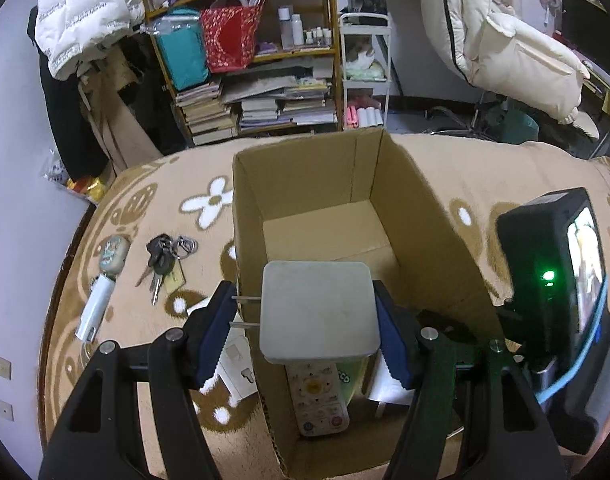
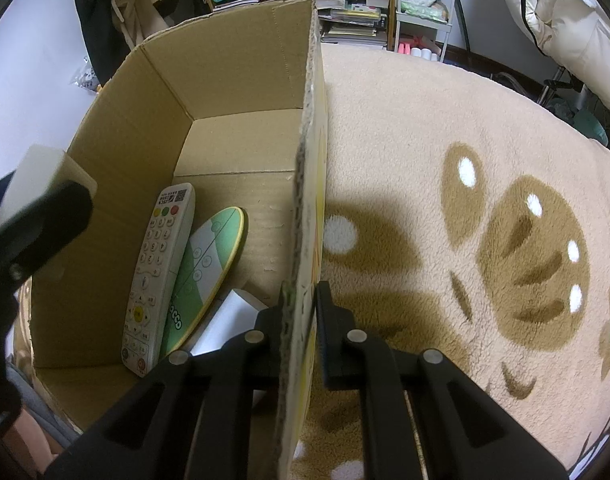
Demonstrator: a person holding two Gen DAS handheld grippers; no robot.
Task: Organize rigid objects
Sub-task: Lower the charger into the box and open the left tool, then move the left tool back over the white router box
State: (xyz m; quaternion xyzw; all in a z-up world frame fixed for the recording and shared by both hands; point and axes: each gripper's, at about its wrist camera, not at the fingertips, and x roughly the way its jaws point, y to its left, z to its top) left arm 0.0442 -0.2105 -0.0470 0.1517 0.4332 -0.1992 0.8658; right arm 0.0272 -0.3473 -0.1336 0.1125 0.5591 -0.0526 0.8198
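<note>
Left gripper (image 1: 317, 312): its jaws are clamped on a white plug adapter (image 1: 317, 312), one blue pad on each flat side, and it hangs over the open cardboard box (image 1: 305, 168).

Right gripper (image 2: 305, 320): its jaws are pinched narrow on the box's right wall, one finger inside and one outside, steadying the box.

White plug adapter: a flat, square, hard plastic block between the left jaws; two metal prongs (image 1: 245, 312) stick out past the left pad. Judged stiff and fairly light, with smooth faces that could slip if the pinch loosens. The flat sides are the sound place to hold; the prongs are not.

Cardboard box: thin-walled and light by the look of it, so it would likely shift or tip if nudged. The hold on the wall is what keeps it put.

In the box, below the left jaws: a white remote (image 2: 157, 276), a green and white oval card (image 2: 209, 272) leaning partly under it, and a white block (image 2: 229, 320) close to the right jaws.

Left of the left jaws, on the patterned blanket (image 2: 445, 120): a bunch of keys (image 1: 163, 260), a white lighter-shaped tube (image 1: 95, 308), a small oval case (image 1: 113, 254) and a flat white plate (image 1: 237, 364) just beside the box's outer wall.

Keys: hard and loose, likely to dangle. The black heads look the best place to grip.

Step in hand: judged to be lowering the adapter into the box. Free floor shows beyond the remote.
</note>
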